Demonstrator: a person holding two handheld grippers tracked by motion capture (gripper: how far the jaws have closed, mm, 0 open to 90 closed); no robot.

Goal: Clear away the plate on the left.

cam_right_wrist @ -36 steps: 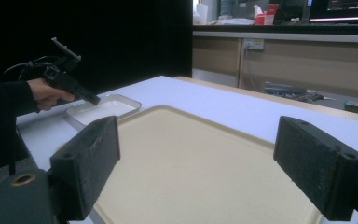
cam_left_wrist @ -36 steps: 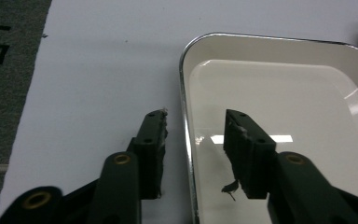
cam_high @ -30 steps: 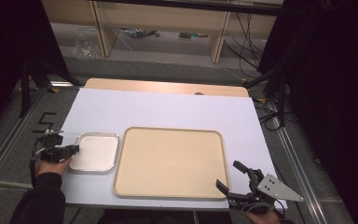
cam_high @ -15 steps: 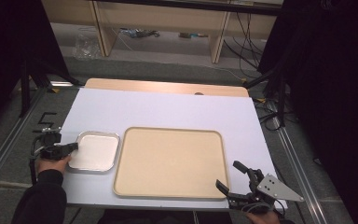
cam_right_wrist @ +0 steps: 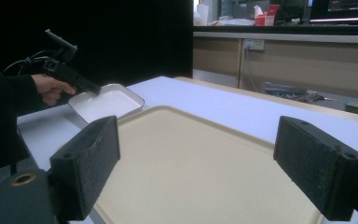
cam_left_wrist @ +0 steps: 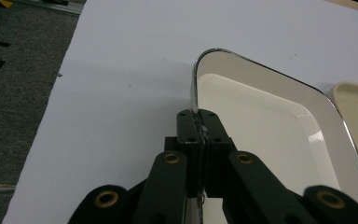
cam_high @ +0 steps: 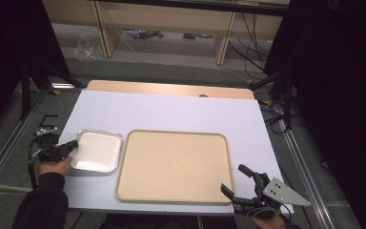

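The small metal dish (cam_high: 96, 150) lies flat on the white desk (cam_high: 171, 112), at its left side, just beside the left edge of the big beige tray (cam_high: 174, 165) and not quite touching it as far as the high view tells. The left tongs (cam_left_wrist: 199, 122) have just been closing and are now clenched on the dish's left rim, one jaw inside the wall and one outside, the thin lip pinched between them. A rim grip like that suits a shallow dish with nothing else to take hold of, and it looks meant for lifting or dragging the dish, perhaps onto the empty tray. The right tongs (cam_high: 238, 182) hang released at the tray's near right corner, jaws wide apart with nothing between them, likely waiting
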